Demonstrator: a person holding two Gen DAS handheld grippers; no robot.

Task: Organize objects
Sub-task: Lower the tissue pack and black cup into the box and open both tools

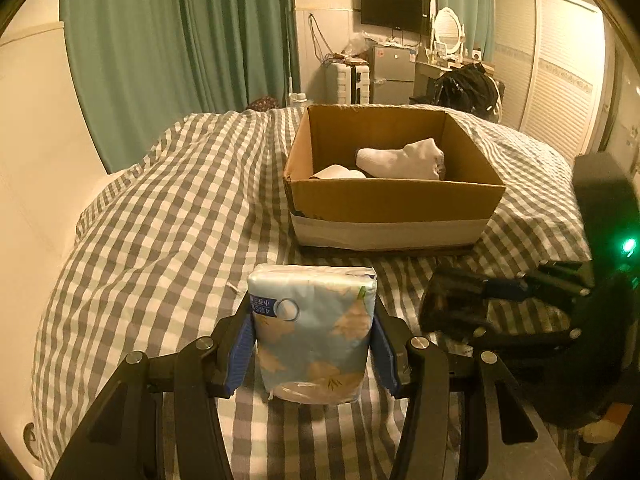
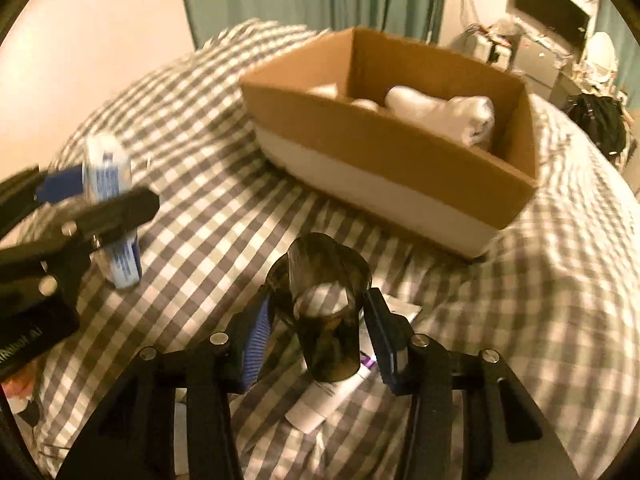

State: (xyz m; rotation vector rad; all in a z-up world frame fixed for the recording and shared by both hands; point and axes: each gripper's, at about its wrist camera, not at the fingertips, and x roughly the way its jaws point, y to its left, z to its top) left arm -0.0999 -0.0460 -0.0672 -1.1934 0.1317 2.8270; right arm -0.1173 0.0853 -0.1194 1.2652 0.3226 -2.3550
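My left gripper [image 1: 312, 340] is shut on a blue and white tissue pack [image 1: 312, 332], held upright over the checked bedspread; it also shows in the right wrist view [image 2: 110, 208]. My right gripper [image 2: 320, 320] is shut on a dark see-through cup [image 2: 324, 312], seen from the left wrist as a dark shape [image 1: 452, 304]. An open cardboard box [image 1: 394, 200] stands ahead on the bed. It holds a rolled white sock [image 1: 404, 158] and another white item [image 1: 340, 172].
A white tube or packet [image 2: 340, 392] lies on the bedspread under the cup. The bed's left edge meets a cream wall [image 1: 32, 152]. Green curtains [image 1: 180, 40], a small fridge [image 1: 390, 70] and a wardrobe [image 1: 556, 72] stand beyond the bed.
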